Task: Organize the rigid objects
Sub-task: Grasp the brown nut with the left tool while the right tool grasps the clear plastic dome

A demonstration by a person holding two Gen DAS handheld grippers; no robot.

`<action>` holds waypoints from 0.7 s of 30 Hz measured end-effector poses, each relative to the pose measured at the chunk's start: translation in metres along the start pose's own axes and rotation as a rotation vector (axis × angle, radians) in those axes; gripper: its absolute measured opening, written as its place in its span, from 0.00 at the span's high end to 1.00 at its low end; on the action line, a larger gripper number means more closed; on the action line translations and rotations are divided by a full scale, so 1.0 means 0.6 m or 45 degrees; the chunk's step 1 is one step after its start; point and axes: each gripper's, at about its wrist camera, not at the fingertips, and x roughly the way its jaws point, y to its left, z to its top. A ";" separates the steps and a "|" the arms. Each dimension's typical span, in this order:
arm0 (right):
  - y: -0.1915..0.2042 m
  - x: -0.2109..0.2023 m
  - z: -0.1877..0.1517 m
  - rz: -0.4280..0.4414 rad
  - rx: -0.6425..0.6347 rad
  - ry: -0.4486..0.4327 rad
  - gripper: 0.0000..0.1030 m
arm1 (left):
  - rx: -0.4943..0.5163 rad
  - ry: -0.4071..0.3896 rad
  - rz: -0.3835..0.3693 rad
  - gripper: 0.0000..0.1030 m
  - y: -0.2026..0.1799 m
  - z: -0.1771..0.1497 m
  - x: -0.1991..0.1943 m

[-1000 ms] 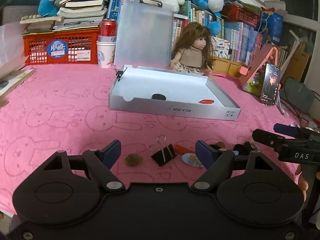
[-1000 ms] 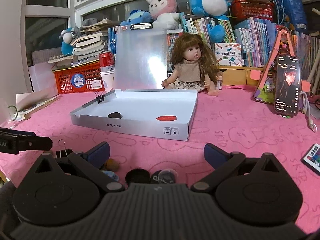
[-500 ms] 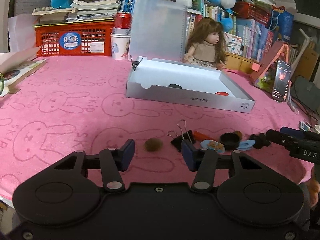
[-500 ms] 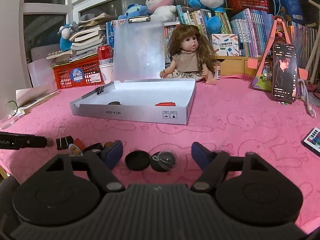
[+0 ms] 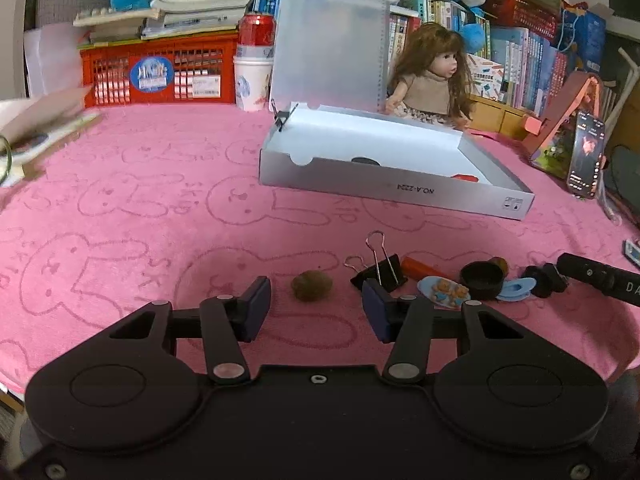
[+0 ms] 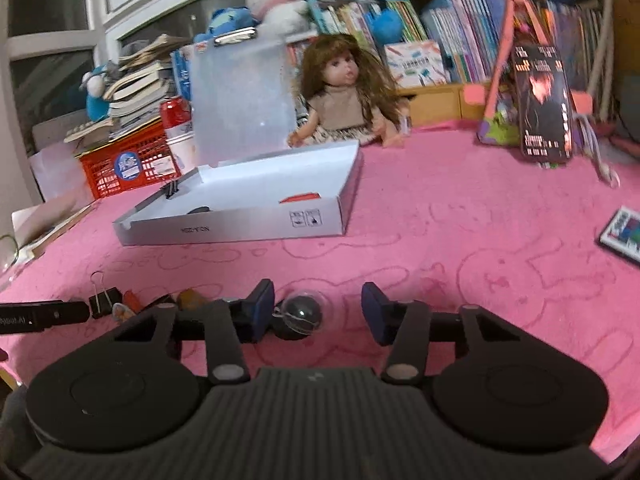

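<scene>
A white shallow box (image 5: pixel 400 190) (image 6: pixel 240 230) sits on the pink cloth; a black disc (image 5: pixel 365 161) and a red piece (image 5: pixel 466 177) lie in it. Near me lie a brown walnut (image 5: pixel 311 286), a black binder clip (image 5: pixel 380 272), an orange piece (image 5: pixel 420 267), a blue bear charm (image 5: pixel 443 293) and a black cap (image 5: pixel 481 279). My left gripper (image 5: pixel 316 312) is open, the walnut just ahead between its fingers. My right gripper (image 6: pixel 318 310) is open, with a clear ball holding a dark sphere (image 6: pixel 301 314) by its left finger (image 6: pixel 260 312).
A doll (image 5: pixel 430 80), a clear clipboard (image 5: pixel 330 44), a red basket (image 5: pixel 160 72), a can on a cup (image 5: pixel 254 68), books and plush toys line the back. A phone on a stand (image 5: pixel 585 156) is right. A remote (image 6: pixel 624 236) lies far right.
My left gripper has shifted left, from facing the binder clip to facing the walnut, and dropped lower. My right gripper has swung right and tilted; the clear ball now lies by its left finger.
</scene>
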 end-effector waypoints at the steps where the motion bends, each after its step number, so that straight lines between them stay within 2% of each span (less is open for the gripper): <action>1: -0.003 0.003 -0.002 0.002 0.016 0.011 0.54 | 0.006 -0.005 0.009 0.53 -0.003 -0.001 0.001; 4: -0.003 0.004 -0.005 -0.009 0.016 0.009 0.61 | 0.015 -0.017 0.011 0.59 -0.008 -0.002 0.003; 6: -0.002 0.004 -0.006 -0.008 0.014 0.012 0.68 | 0.023 -0.025 0.014 0.77 -0.008 -0.003 0.003; 7: -0.001 0.004 -0.007 -0.008 0.010 0.015 0.68 | 0.028 -0.029 0.022 0.79 -0.008 -0.004 0.003; 14: 0.015 -0.005 -0.003 -0.017 -0.057 -0.016 0.68 | 0.047 -0.054 0.020 0.80 -0.008 -0.002 -0.008; 21: 0.031 -0.005 0.016 -0.033 -0.123 -0.040 0.68 | 0.044 -0.058 -0.007 0.80 -0.011 0.025 -0.017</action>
